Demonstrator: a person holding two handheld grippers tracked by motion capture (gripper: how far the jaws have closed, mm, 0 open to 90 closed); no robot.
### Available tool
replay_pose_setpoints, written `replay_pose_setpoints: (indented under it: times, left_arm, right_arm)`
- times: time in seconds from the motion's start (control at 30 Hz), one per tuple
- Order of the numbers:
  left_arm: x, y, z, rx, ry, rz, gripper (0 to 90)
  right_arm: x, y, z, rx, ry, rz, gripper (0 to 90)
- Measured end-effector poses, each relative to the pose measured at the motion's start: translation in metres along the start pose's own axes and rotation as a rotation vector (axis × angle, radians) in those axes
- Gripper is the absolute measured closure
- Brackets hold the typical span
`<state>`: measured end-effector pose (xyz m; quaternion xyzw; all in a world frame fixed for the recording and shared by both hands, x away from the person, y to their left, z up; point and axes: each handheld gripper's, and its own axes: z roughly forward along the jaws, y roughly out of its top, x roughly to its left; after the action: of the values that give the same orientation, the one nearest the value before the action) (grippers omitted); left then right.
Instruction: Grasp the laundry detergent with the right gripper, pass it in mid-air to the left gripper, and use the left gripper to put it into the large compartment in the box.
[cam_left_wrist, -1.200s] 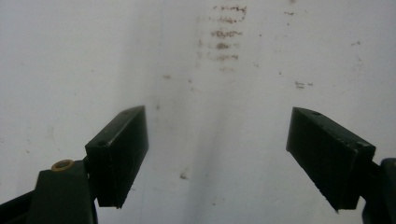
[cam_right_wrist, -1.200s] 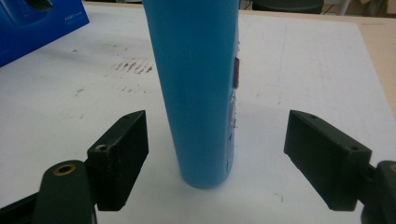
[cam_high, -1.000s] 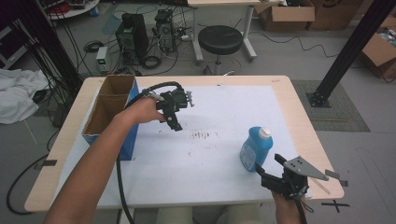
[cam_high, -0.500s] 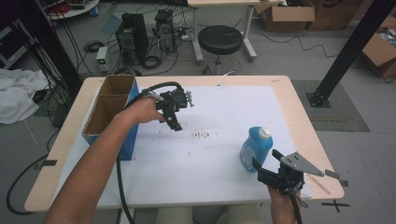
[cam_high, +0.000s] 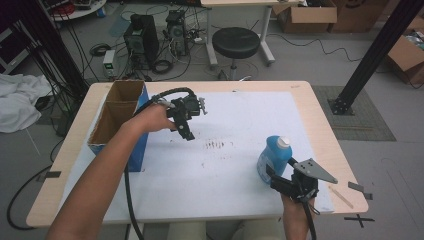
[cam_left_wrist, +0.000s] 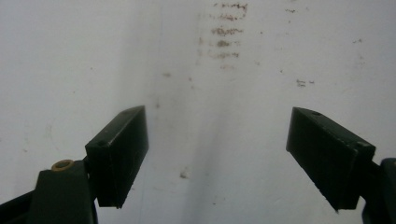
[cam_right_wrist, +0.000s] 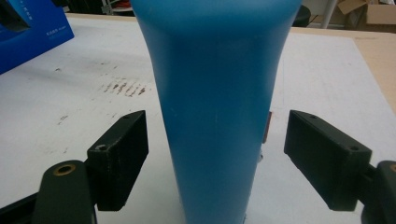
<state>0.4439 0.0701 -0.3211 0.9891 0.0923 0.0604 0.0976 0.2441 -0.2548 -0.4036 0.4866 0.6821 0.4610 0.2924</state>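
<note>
- High view: a wooden table (cam_high: 320, 125) is seen covered by a white sheet (cam_high: 235, 165) marked with a patch of brownish smudges (cam_high: 216, 145) near its middle. An open cardboard box with blue sides (cam_high: 117, 112) is placed at the table's left edge. Beyond the table, a black round stool (cam_high: 235, 42), computer cases and cables are seen on the floor, with a black metal post at the right and white cloth at the left.
- High view: the left gripper (cam_high: 186, 129) is held above the sheet just right of the box, pointing down, with nothing between it and the smudges. The right gripper (cam_high: 276, 176) is held low at the table's near right, just at the base of a blue bottle (cam_high: 274, 156).
- High view: the bottle is seen standing upright on the sheet, well apart from the box, with a white cap on top.
- Left gripper view: the jaws are seen spread wide with nothing between them; the stained sheet (cam_left_wrist: 210, 70) lies below.
- Right gripper view: the jaws are spread to either side of the blue bottle (cam_right_wrist: 215, 102), gaps being left on both sides. The bottle's body is seen as smooth, semi-opaque blue, narrowing toward its base. A corner of the box (cam_right_wrist: 28, 32) is seen at upper left.
</note>
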Motion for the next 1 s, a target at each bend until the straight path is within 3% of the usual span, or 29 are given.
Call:
replay_pose_setpoints:
  times: [1.0]
  left_arm:
    - [0.001, 0.000, 0.003, 0.005, -0.004, 0.000, 21.7]
  right_arm:
    - [0.005, 0.003, 0.022, -0.046, -0.041, 0.014, 22.6]
